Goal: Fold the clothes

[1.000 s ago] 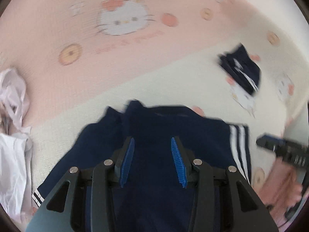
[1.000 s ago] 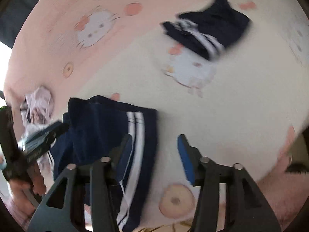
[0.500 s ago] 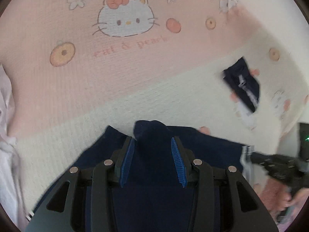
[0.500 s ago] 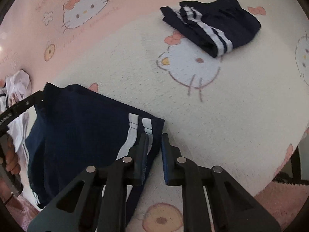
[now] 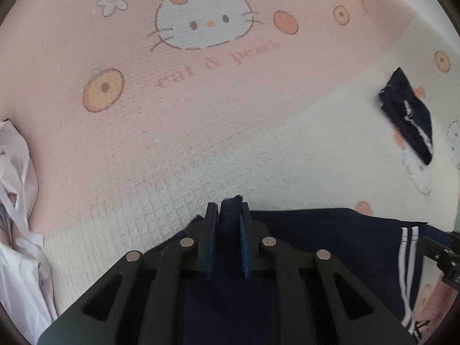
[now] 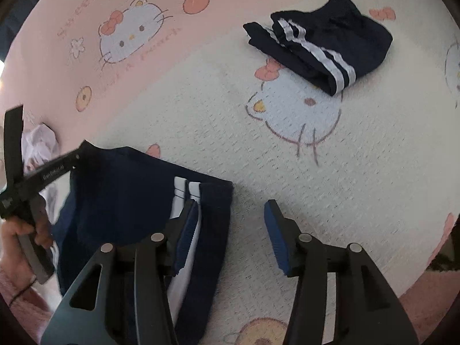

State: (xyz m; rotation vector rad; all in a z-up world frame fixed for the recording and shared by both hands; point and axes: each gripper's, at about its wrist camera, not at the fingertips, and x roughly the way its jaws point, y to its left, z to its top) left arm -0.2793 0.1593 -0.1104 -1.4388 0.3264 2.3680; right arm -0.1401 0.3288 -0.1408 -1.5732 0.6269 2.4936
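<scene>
Navy shorts with two white side stripes [image 6: 120,198] lie on the Hello Kitty blanket [image 6: 218,132]. In the left wrist view my left gripper [image 5: 228,215] is shut on a pinched fold of the navy shorts [image 5: 330,238]. My right gripper [image 6: 233,215] is open, with its jaws wide apart. Its left finger rests by the striped edge and its right finger hangs over bare blanket. The left gripper's body [image 6: 37,172] shows at the left of the right wrist view, on the shorts' far corner.
A second pair of navy striped shorts [image 6: 322,46] lies folded at the far right, also seen in the left wrist view [image 5: 408,120]. Crumpled white clothes [image 5: 17,230] lie at the left. The pink band of the blanket [image 5: 201,86] runs behind.
My left gripper went from open to shut on a fold of the shorts. My right gripper was shut at the striped edge half a second ago and is now open.
</scene>
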